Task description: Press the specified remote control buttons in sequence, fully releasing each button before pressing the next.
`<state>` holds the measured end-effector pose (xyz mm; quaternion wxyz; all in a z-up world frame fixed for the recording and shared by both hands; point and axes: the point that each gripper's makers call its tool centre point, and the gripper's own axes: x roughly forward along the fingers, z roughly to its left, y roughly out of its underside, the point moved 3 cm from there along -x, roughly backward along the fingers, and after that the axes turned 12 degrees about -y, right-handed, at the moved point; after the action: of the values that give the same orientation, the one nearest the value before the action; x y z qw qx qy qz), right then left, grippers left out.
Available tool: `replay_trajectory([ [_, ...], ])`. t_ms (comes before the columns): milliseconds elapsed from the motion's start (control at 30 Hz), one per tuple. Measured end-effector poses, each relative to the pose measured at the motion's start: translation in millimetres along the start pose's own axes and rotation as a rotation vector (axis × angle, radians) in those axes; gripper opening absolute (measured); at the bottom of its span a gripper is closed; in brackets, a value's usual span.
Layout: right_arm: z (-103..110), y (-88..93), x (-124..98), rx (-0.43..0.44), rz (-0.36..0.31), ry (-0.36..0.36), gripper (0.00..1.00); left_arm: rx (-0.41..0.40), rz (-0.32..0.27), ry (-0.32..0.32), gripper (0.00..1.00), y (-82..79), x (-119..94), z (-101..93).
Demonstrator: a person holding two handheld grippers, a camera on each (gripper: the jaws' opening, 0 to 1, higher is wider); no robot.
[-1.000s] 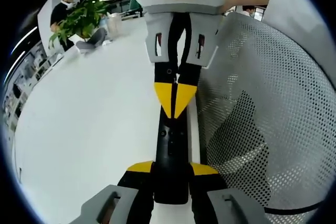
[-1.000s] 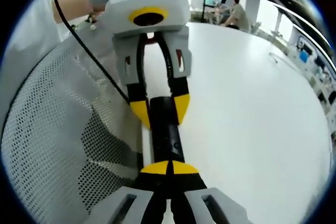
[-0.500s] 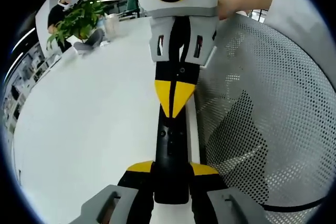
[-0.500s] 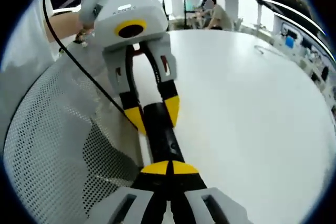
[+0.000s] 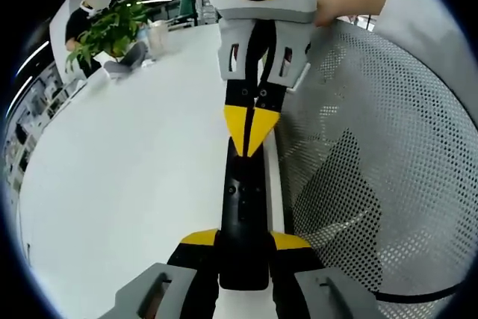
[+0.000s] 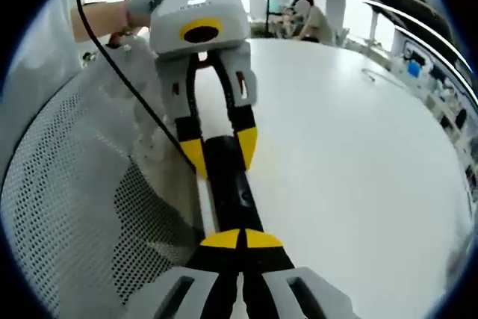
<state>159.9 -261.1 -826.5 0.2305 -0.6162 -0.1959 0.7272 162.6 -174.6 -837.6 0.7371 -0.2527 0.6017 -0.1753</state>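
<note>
**Remote held at one end, pressed at the other**

The left gripper (image 5: 244, 240) pinches the near end of a slim black remote control (image 5: 243, 207) between its yellow-tipped jaws; seen from the right gripper view, the same gripper (image 6: 222, 147) clamps the far end of the remote (image 6: 231, 192), a jaw on each side of it. The right gripper (image 6: 240, 240) has its jaws pressed together, yellow tips meeting in a point on the remote's upper face. In the left gripper view that gripper (image 5: 249, 140) comes in from the far side, tips closed and resting on the remote just beyond a small group of buttons (image 5: 243, 190).

The remote lies lengthwise along the edge of a white table (image 5: 127, 177), which spreads to the left in the left gripper view and to the right in the right gripper view (image 6: 351, 155). On the other side of the remote is a perforated white mesh surface (image 5: 373, 155), curved like a chair back, with a black cable (image 6: 131, 84) running across it. At the table's far left stands a leafy green plant (image 5: 112, 28) beside a pale cup (image 5: 157, 36), with a seated person (image 5: 78, 24) behind. In the right gripper view another person (image 6: 314, 20) sits at the far end.
</note>
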Motion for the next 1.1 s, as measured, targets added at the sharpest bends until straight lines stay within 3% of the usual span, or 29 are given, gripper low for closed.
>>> replay_trajectory([
  [100,0.1,-0.9,1.0,-0.056,0.043,-0.009,0.0,-0.001,0.002,-0.002,0.25,0.3,0.0,0.2],
  [400,-2.2,-2.6,1.8,-0.02,0.082,-0.03,0.0,0.0,0.005,0.007,0.25,0.4,-0.1,1.1],
  [600,-2.1,-0.3,-0.1,0.064,-0.025,-0.019,0.0,-0.004,-0.003,0.001,0.25,0.7,0.0,0.7],
  [767,-3.3,0.9,-1.5,0.086,-0.068,-0.026,0.0,-0.006,-0.009,-0.002,0.25,0.7,0.1,0.5],
  [1100,-0.1,-9.2,7.2,0.036,-0.05,-0.023,0.0,-0.001,-0.004,0.003,0.25,0.3,0.0,0.4],
])
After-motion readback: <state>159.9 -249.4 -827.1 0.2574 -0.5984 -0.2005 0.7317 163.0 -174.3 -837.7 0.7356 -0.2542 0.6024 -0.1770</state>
